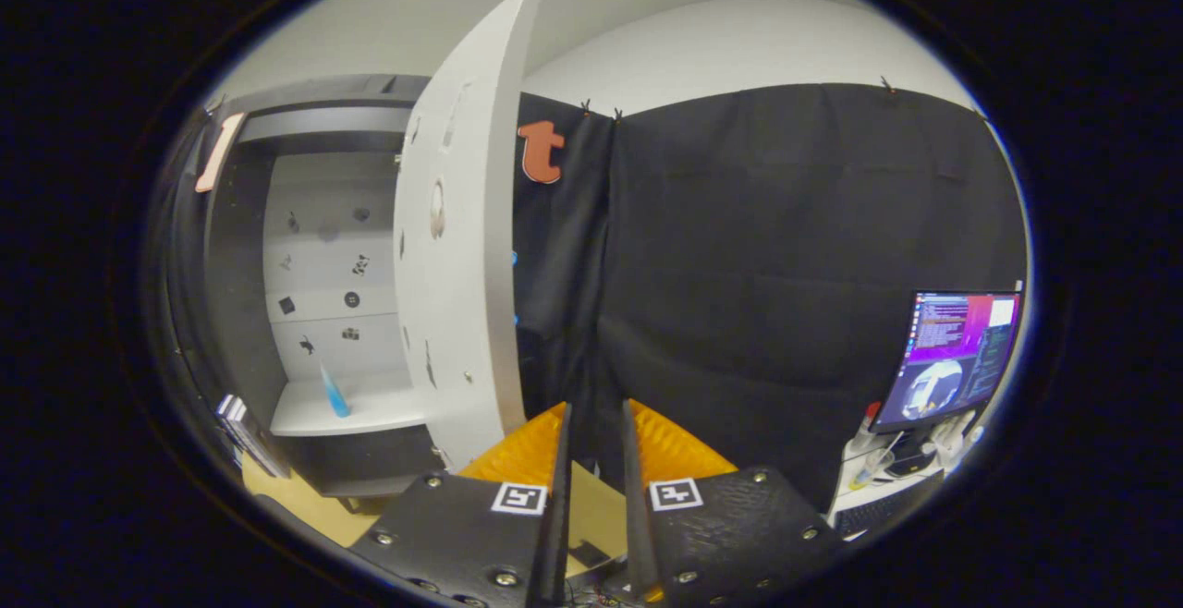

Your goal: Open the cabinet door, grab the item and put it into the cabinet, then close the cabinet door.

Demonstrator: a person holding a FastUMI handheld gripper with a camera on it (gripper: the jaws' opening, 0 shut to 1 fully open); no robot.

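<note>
Leaning inside cabinet (305, 220) (door (462, 220) open): blue item (334, 393); tongs (596, 423) empty.

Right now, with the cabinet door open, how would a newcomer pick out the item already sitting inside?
Find the tall grey cabinet beyond the fingers, its white door swung open. On the white shelf inside leans a small translucent blue tapered object. It is the only coloured, free-standing thing there; the rest are dark marks on the back panel. The fingers sit slightly apart, holding nothing.
</note>
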